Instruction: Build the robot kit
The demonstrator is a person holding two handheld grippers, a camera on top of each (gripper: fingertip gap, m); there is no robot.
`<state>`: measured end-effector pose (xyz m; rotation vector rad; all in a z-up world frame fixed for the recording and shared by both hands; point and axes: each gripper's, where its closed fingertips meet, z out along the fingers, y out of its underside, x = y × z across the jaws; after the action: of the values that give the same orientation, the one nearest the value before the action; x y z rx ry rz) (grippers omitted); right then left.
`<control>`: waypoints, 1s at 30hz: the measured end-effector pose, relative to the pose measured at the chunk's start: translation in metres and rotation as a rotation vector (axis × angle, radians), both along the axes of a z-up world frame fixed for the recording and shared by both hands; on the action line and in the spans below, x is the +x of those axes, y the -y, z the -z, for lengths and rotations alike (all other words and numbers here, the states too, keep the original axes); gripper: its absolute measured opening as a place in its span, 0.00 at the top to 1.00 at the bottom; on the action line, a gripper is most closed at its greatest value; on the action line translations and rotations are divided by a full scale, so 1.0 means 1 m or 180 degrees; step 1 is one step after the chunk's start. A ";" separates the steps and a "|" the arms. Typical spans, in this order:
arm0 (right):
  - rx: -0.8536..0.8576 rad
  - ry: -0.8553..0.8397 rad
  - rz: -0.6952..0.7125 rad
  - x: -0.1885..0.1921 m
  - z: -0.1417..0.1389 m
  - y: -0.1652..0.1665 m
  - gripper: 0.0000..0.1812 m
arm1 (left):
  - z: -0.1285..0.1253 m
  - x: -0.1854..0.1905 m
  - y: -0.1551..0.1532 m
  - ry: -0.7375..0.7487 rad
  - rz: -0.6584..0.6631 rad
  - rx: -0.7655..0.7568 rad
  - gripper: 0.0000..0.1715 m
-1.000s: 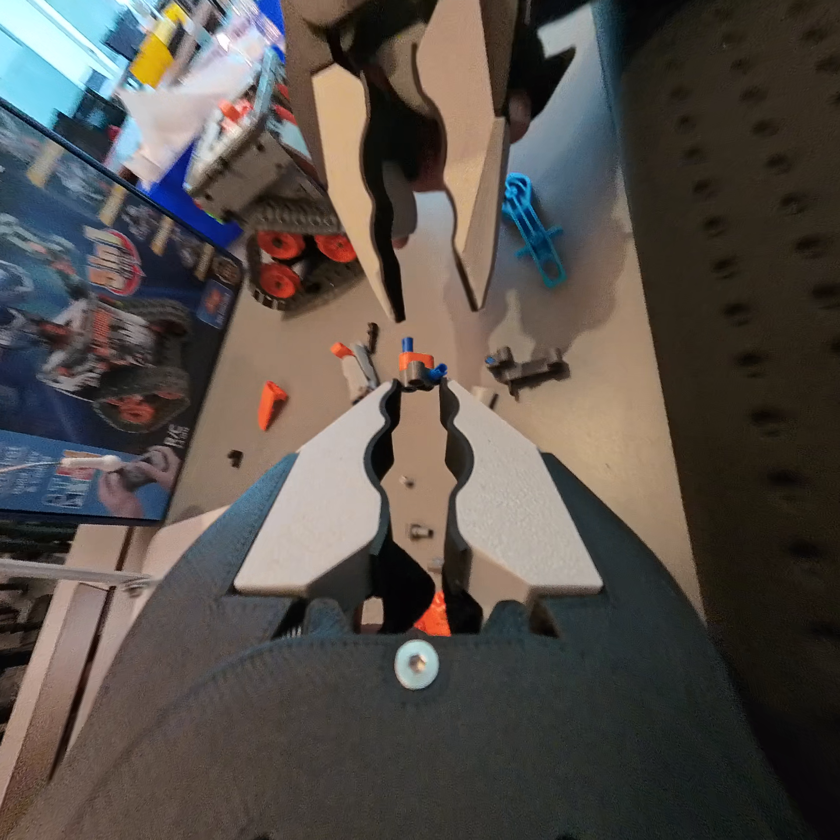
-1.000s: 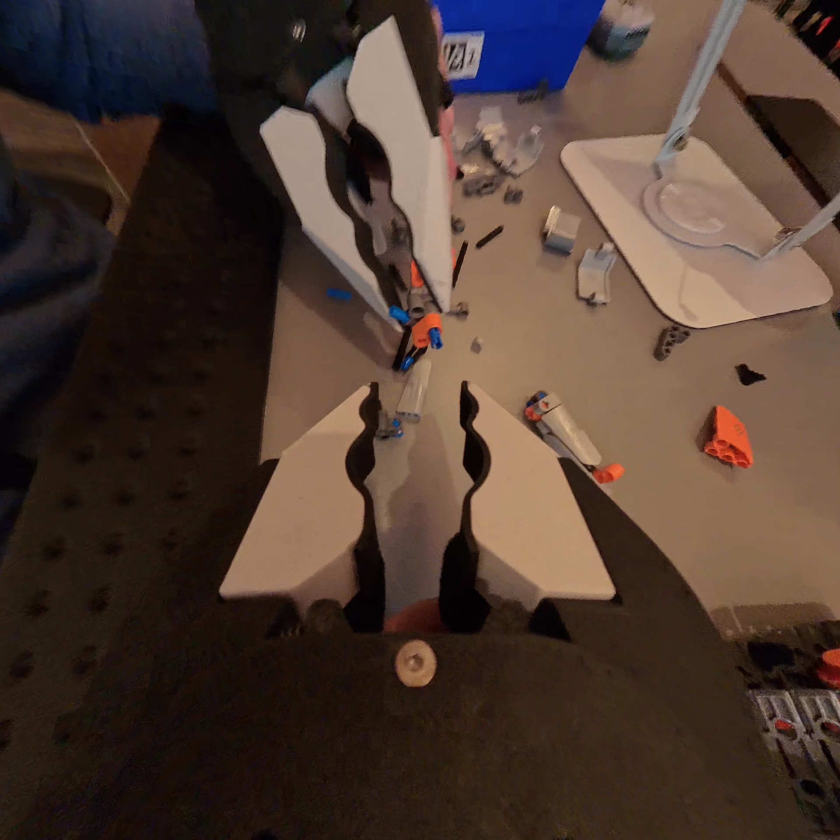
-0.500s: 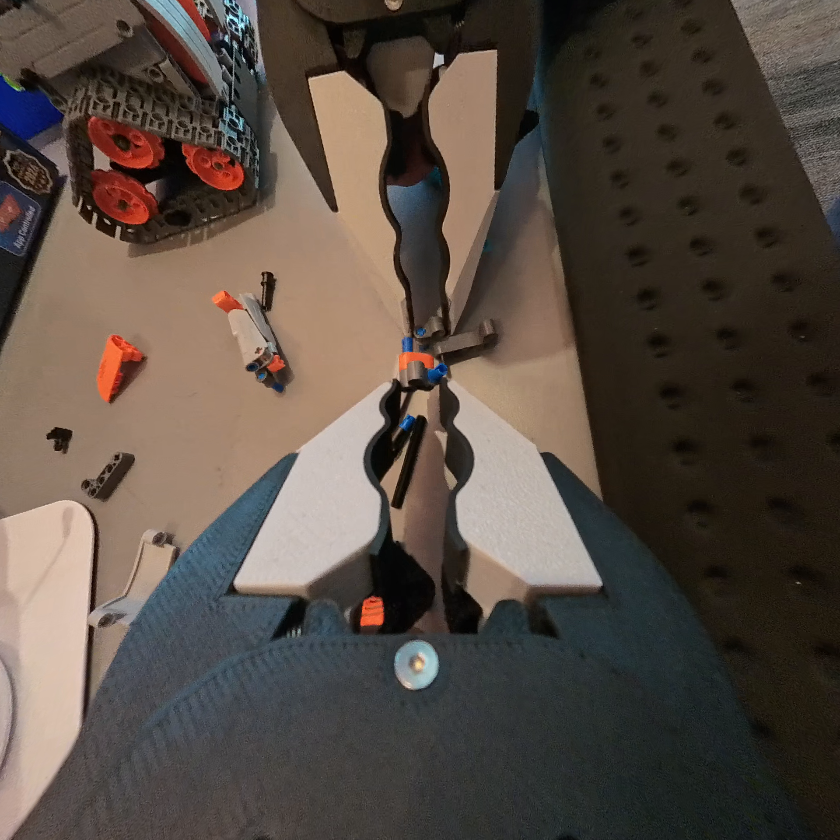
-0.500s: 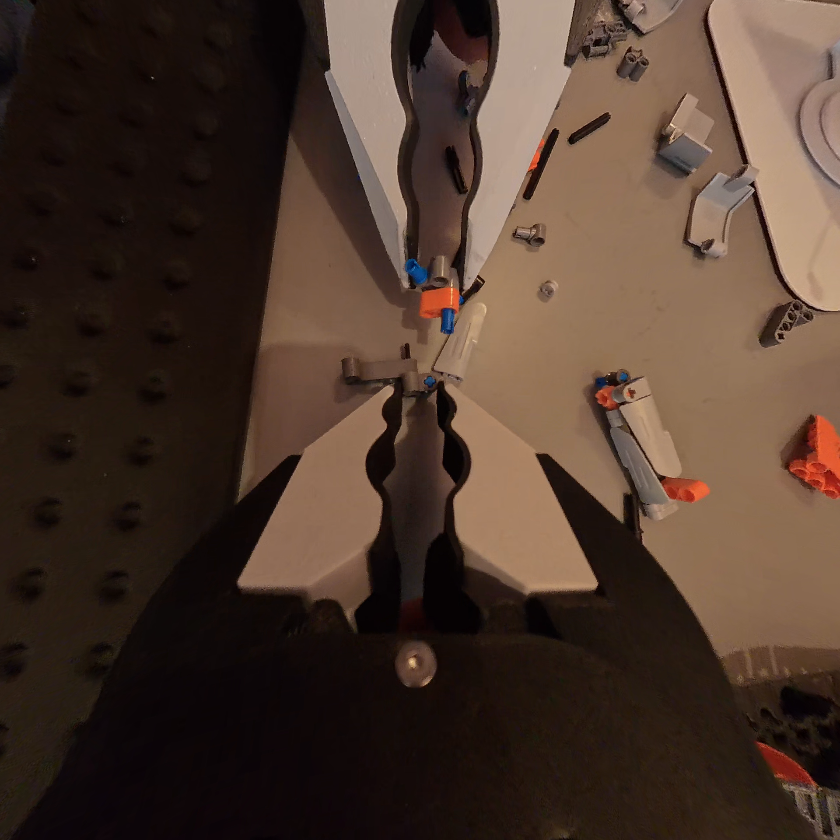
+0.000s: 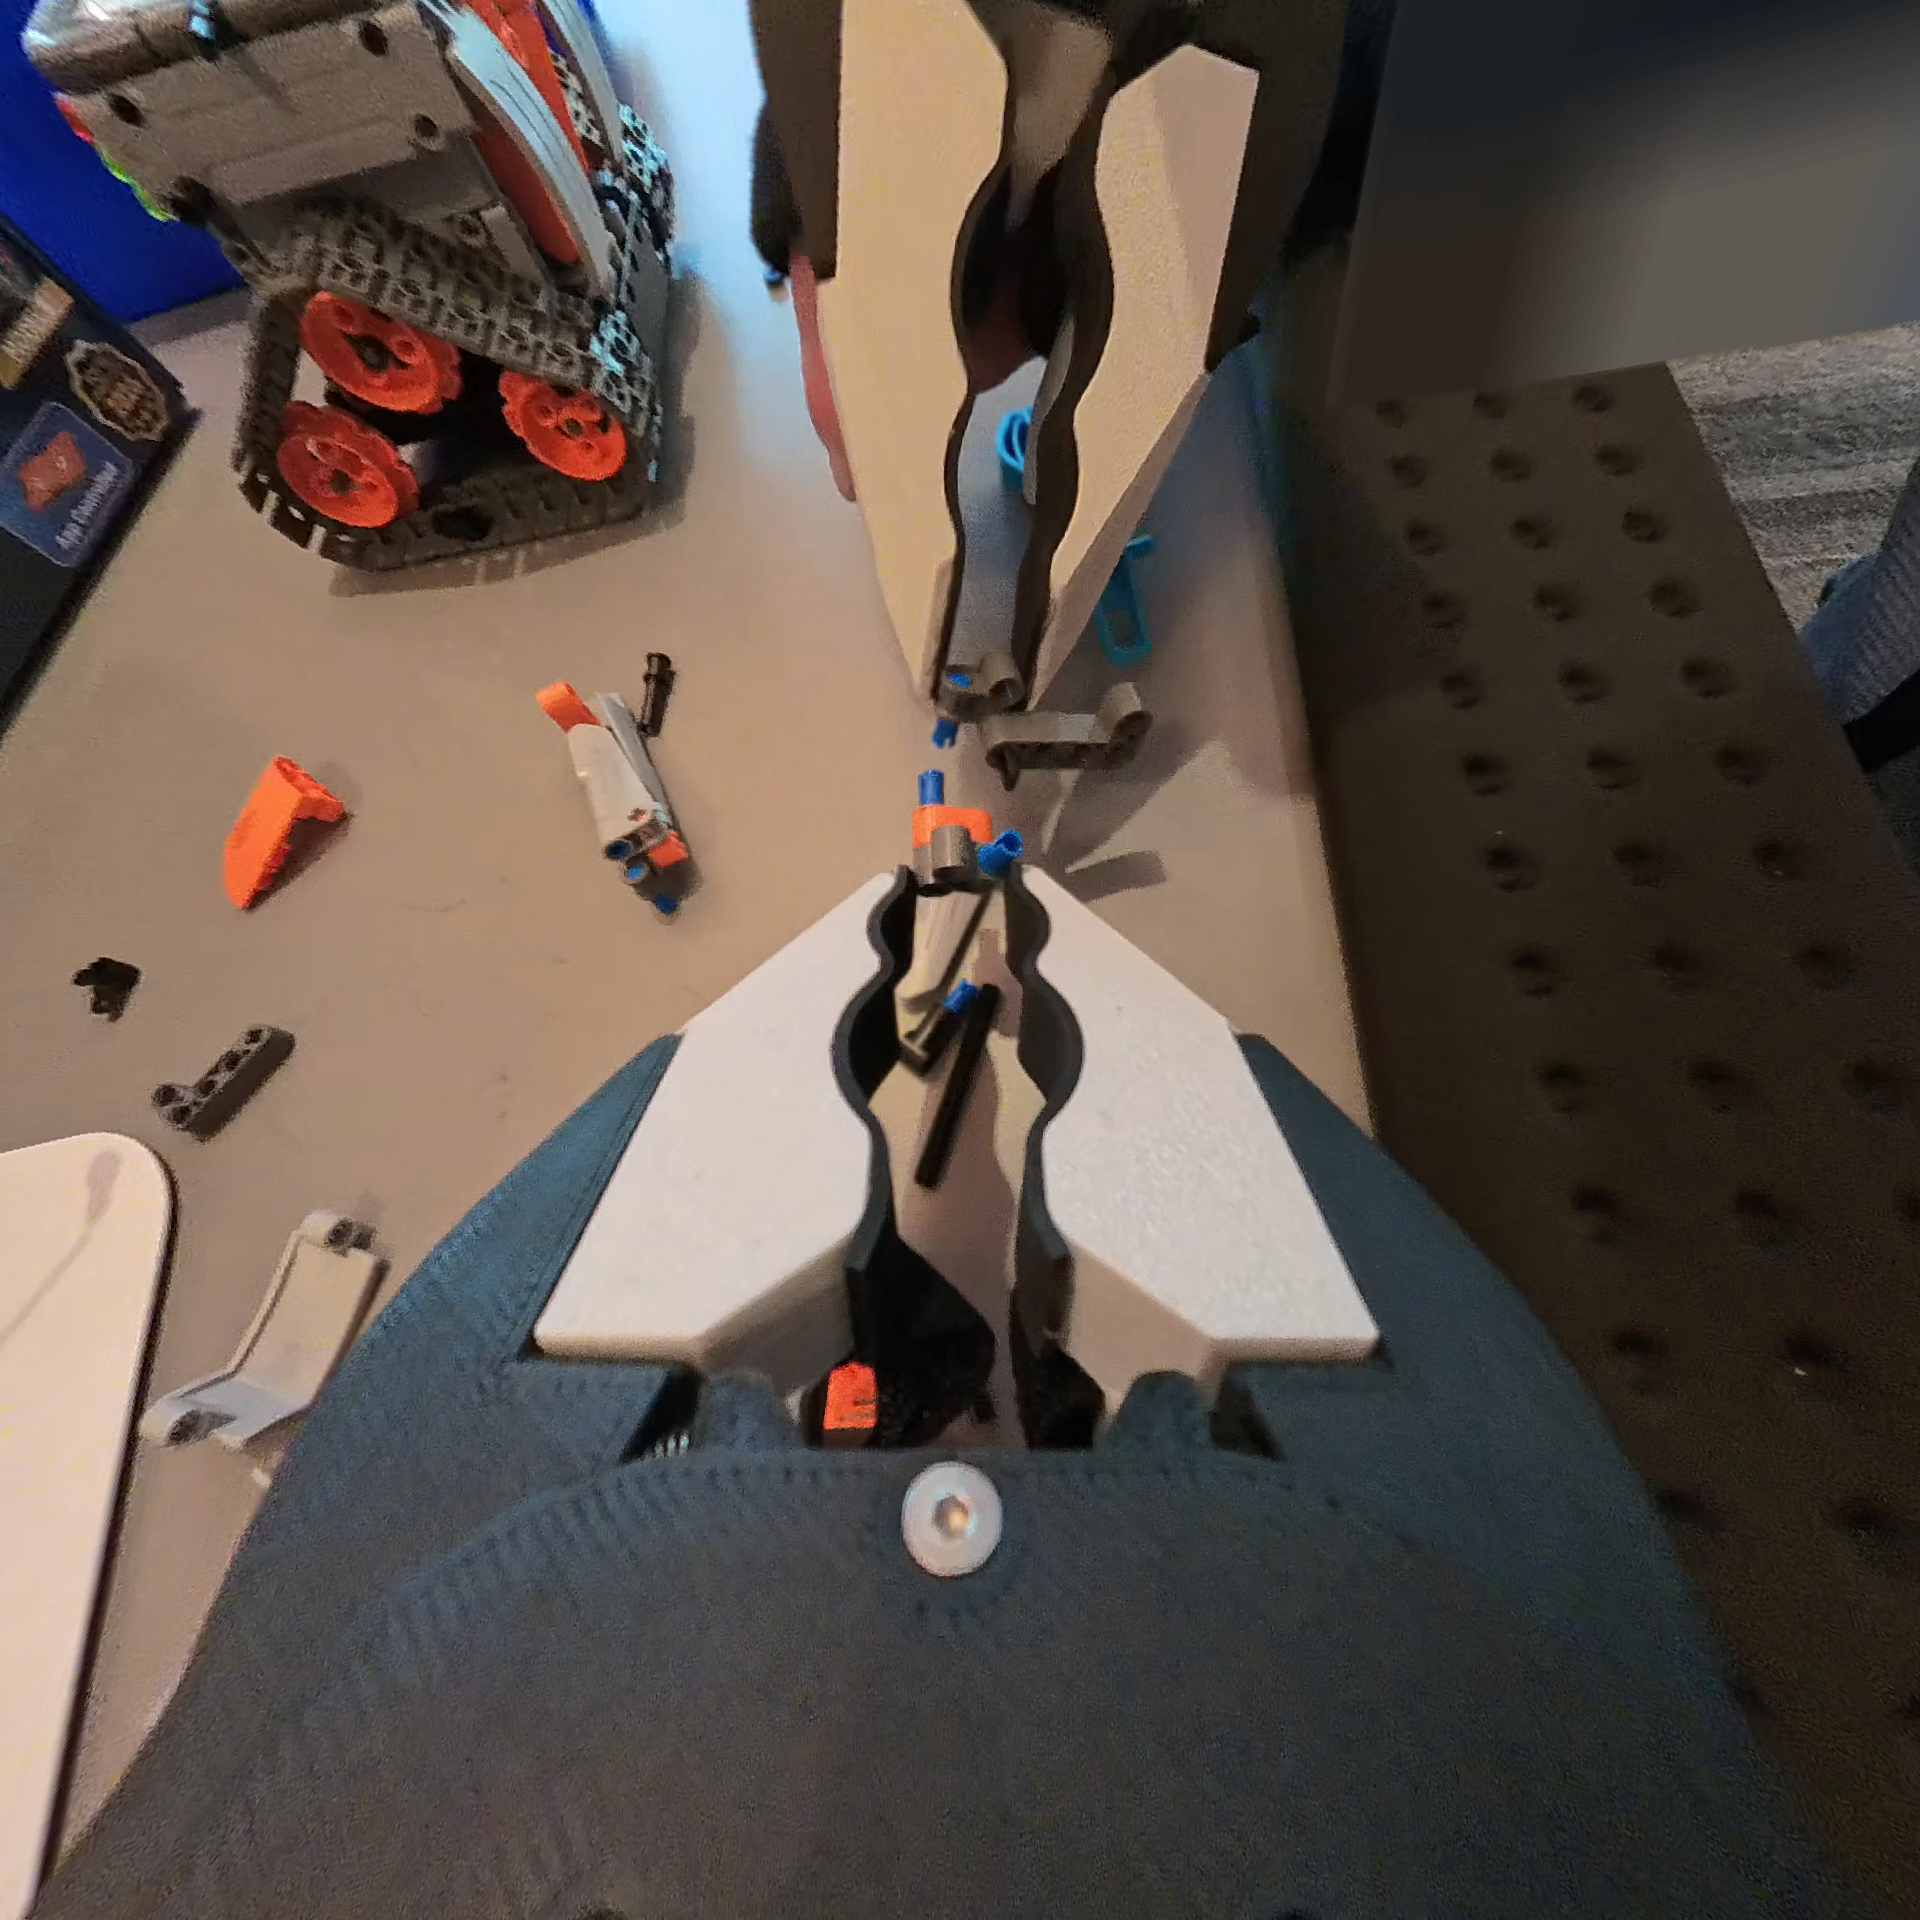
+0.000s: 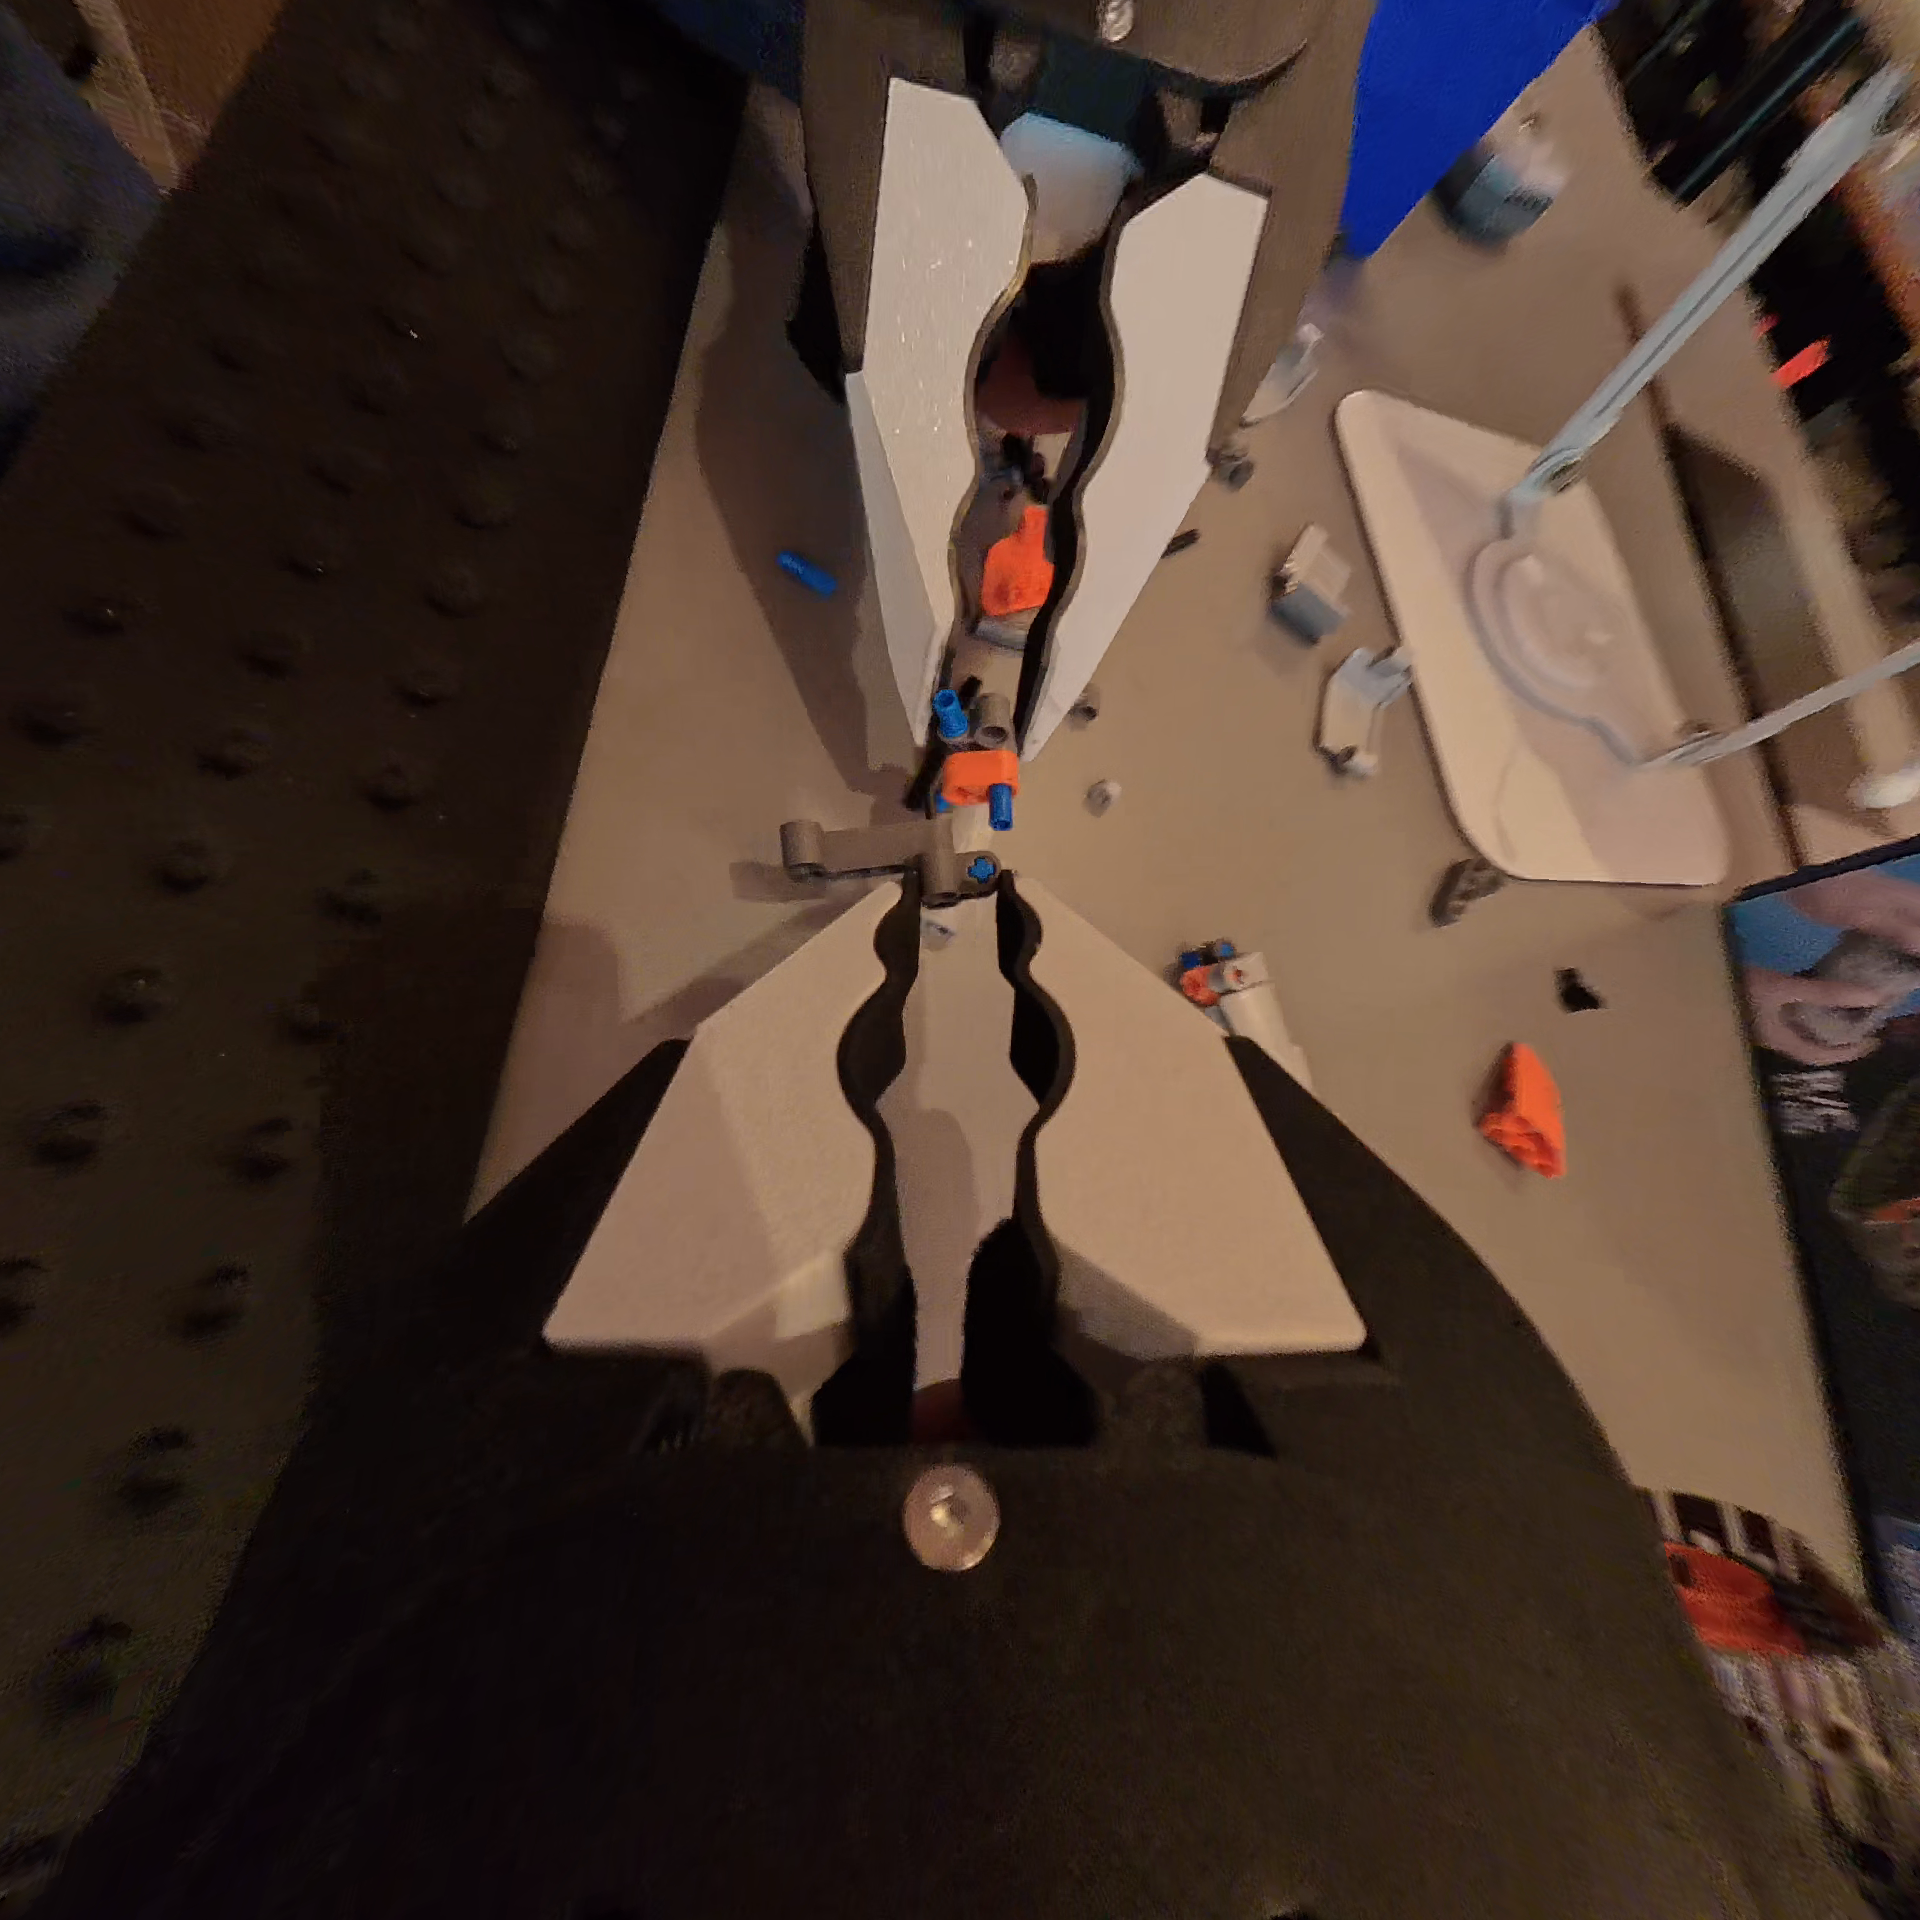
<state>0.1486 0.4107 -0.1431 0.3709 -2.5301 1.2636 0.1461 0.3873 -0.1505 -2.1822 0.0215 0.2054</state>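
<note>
My left gripper (image 5: 961, 883) is shut on a small orange-and-grey connector assembly (image 5: 951, 831) with blue pins, held just above the tan table (image 5: 468, 1039). My right gripper (image 6: 956, 883) is shut on one end of a grey bent beam (image 6: 862, 847) that carries a blue pin. The two grippers face each other tip to tip. In the right wrist view the left gripper (image 6: 982, 727) holds the orange assembly (image 6: 977, 774) just short of the beam. In the left wrist view the right gripper (image 5: 982, 691) and its beam (image 5: 1070, 732) are close ahead.
A tracked model with orange wheels (image 5: 436, 343) stands at the far left. Loose parts lie around: an orange wedge (image 5: 275, 826), a white-and-orange sub-assembly (image 5: 623, 790), a black axle (image 5: 951, 1081), a blue tool (image 5: 1122, 623). A black perforated mat (image 5: 1610, 935) borders the table. A white stand base (image 6: 1538, 644) is nearby. Both grippers' tips are close together, under 4 cm apart.
One second ago my right gripper was open and empty. It came down and shut on the grey beam that lay on the table, and it now holds it facing the left gripper's assembly.
</note>
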 end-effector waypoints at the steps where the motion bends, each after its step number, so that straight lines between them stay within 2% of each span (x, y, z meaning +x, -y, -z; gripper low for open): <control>1: -0.0036 -0.0117 0.0022 -0.003 -0.004 -0.002 0.93 | -0.003 -0.002 0.000 -0.0030 -0.0032 0.0056 0.91; 4: -0.0222 -0.0518 -0.0005 -0.007 -0.017 -0.004 0.93 | -0.016 -0.005 -0.002 -0.0047 -0.0077 0.0252 0.91; 8: -0.0626 -0.0787 -0.0132 -0.001 -0.038 -0.001 0.93 | -0.027 -0.006 -0.001 -0.0065 -0.0114 0.0379 0.91; 12: -0.1252 -0.0280 -0.0275 0.005 -0.066 -0.006 0.93 | -0.037 -0.003 -0.001 -0.0084 -0.0092 0.0510 0.91; 15: -0.1454 -0.0066 -0.0299 0.003 -0.074 -0.009 0.93 | -0.045 -0.003 -0.001 -0.0089 -0.0098 0.0616 0.91; 25: -0.1259 -0.0040 -0.0320 0.003 -0.060 -0.007 0.93 | -0.045 -0.001 -0.001 -0.0102 -0.0052 0.0640 0.91; 30: -0.1030 -0.0328 -0.0245 -0.001 -0.049 -0.004 0.93 | -0.047 -0.002 -0.001 -0.0166 -0.0037 0.0672 0.91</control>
<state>0.1480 0.4144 -0.0944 0.4482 -2.1956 1.6065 0.1445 0.3885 -0.1037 -1.9667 0.0157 0.2595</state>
